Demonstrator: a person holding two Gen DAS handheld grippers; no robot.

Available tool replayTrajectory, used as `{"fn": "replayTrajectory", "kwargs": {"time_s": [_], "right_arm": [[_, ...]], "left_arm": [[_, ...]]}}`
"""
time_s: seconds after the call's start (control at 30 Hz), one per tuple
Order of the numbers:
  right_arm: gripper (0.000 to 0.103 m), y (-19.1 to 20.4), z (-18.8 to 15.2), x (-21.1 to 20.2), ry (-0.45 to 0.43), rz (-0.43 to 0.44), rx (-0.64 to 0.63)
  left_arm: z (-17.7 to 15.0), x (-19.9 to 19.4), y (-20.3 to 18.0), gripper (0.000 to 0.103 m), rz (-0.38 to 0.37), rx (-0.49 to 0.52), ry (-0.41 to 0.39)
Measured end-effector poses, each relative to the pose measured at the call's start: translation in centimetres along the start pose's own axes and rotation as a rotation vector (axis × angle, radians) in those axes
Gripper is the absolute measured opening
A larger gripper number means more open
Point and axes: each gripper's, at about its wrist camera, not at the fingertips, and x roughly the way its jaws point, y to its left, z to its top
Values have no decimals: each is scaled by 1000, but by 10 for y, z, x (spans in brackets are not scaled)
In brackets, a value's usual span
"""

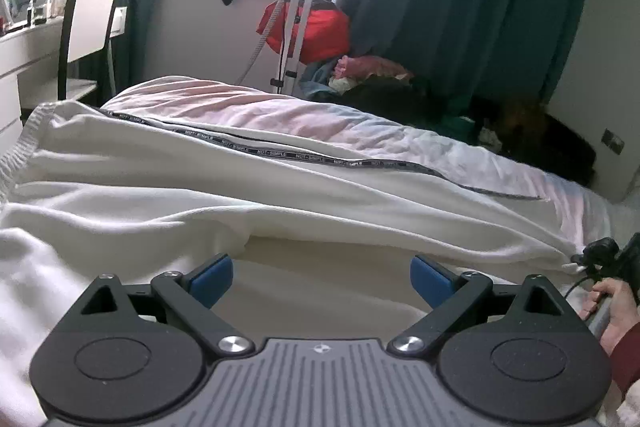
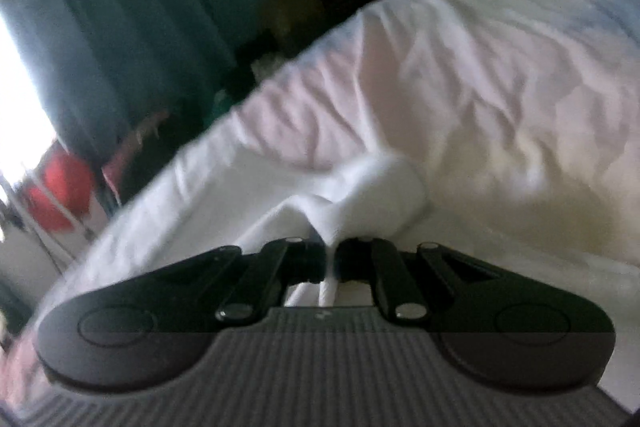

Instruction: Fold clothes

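Left claw: spread wide, blue pads holding nothing, low over white garment lying rumpled across bed. Right claw: pinched tight on a bunched fold of that garment, the cloth rising toward 12 o'clock in the blurred right wrist view. Hand at 4 o'clock in the left wrist view, gripping the other tool's handle.

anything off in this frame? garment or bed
Nothing damaged or spilled. The white garment lies rumpled on the bed; right gripper pinches a bunched corner, left gripper open above it. Right view is motion-blurred.
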Motion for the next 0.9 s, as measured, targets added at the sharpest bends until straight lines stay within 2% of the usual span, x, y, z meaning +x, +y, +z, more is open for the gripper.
{"fn": "replayTrajectory", "kwargs": {"time_s": [0.2,0.23,0.27,0.3,0.33,0.37,0.43,0.6,0.77,0.9], "right_arm": [[16,15,-2,-21,55,-30,-135],[30,17,-2,-28,62,-33,-156],[50,18,-2,-34,70,-36,-177],[59,21,-3,-45,67,-24,-201],[72,27,-4,-58,52,1,-237],[76,33,-5,-72,34,28,-277],[75,45,-7,-102,-1,83,-347],[75,69,-21,-181,1,294,-418],[75,87,-42,-245,-32,397,-532],[75,92,-49,-267,-51,445,-562]], "left_arm": [[-1,0,-4,97,2,41,-7],[-1,-1,-5,97,4,47,-9],[-2,-2,-6,97,5,52,-10],[-2,-3,-7,97,6,58,-12],[-3,-5,-8,97,6,63,-18],[-3,-8,-9,97,5,68,-28],[-4,-14,-12,97,5,85,-48],[-7,-34,-16,97,-2,112,-90],[-13,-56,-23,98,-3,174,-125],[-17,-67,-22,99,23,183,-121]]}}
